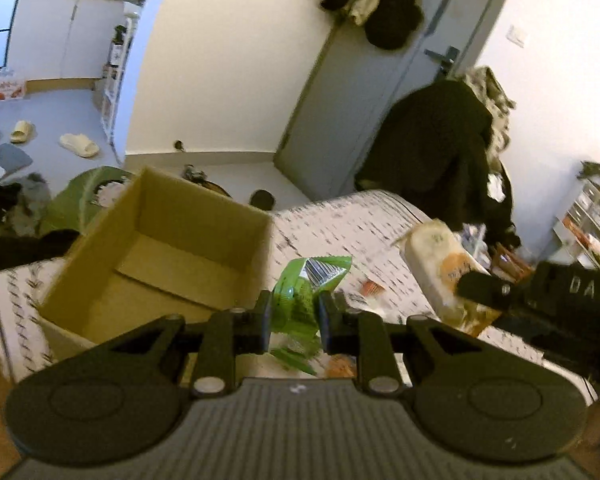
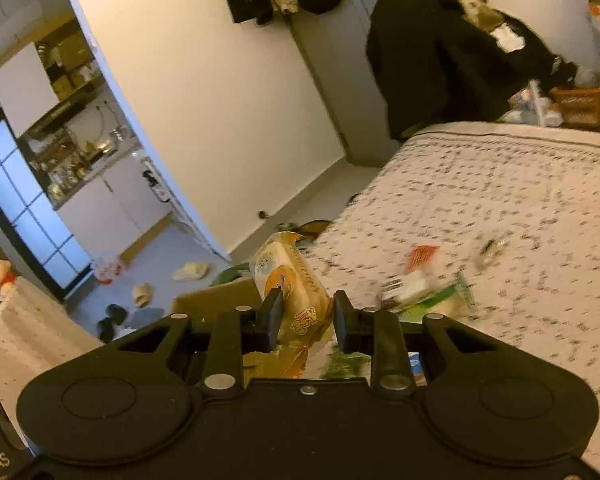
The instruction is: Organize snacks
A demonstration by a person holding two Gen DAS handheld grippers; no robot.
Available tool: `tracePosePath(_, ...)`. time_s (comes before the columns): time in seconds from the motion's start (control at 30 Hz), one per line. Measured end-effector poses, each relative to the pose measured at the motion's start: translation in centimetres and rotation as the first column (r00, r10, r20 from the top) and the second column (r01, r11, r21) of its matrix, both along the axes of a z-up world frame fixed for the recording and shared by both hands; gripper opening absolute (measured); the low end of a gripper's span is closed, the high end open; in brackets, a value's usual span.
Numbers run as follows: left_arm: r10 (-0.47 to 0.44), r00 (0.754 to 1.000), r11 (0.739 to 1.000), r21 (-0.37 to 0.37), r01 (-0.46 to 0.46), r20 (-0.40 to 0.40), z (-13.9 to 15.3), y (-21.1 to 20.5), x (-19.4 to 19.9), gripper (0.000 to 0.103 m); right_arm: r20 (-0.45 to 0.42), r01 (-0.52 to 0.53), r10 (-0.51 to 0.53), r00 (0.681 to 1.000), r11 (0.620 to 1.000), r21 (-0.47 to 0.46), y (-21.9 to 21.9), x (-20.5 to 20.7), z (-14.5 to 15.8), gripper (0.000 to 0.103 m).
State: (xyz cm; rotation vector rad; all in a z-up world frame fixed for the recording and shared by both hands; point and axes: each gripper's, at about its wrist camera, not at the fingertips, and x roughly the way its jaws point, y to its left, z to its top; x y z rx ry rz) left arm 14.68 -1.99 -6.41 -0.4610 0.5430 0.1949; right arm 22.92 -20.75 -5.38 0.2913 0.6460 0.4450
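While both grippers carry a packet each, nothing shows inside the cardboard box yet, so the sorting looks barely started.

Left gripper: jaws narrowed onto a green snack bag, crumpled between the pads, lifted off the bed cover. It hangs just to the right of the box's near right corner, not over the opening.

Right gripper: jaws closed part way on a long yellow-white biscuit pack, gripped near its lower end, the rest sticking up and away from the fingers. In the left wrist view the same biscuit pack sits well right of the box, held up above the bed. In the right wrist view a corner of the box peeks out just left of the pack.

Box: open top, flaps down inside, the visible floor is bare cardboard. It rests on the patterned bed cover, at the left side of the bed.

Left over, right of the box on the cover: a small red-orange packet, another orange one under the left gripper, and in the right wrist view a blurred heap of green and white wrappers plus a red packet. Blur stops me naming them.

Judgement: zero items boxed as far as visible, two in hand, at least four or so waiting. Next both packets need carrying leftward over the box opening.
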Motion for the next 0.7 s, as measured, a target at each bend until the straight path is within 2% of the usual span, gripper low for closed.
tracePosePath(0.17,0.041,0.999,0.999,0.003,-0.041,-0.015,0.5,3.0,-0.8,0.022,0.019,-0.076,0.077,0.997,0.996,-0.055,3.4,-0.8,-0.4,0.027)
tracePosePath(0.4,0.089,0.995,0.996,0.009,-0.088,-0.055,1.1,5.6,-1.4,0.022,-0.001,-0.138,0.138,0.99,0.989,-0.054,6.5,-0.9,-1.3,0.027)
tracePosePath(0.57,0.107,0.989,0.994,-0.017,-0.109,-0.102,0.8,7.2,-1.2,0.023,-0.022,-0.147,0.145,0.989,0.987,-0.072,7.3,-0.8,-1.9,0.027)
tracePosePath(0.7,0.093,0.992,0.996,0.006,-0.092,-0.086,1.1,7.4,-1.1,0.029,-0.036,-0.145,0.143,0.989,0.987,-0.065,7.2,-0.7,-2.2,0.027)
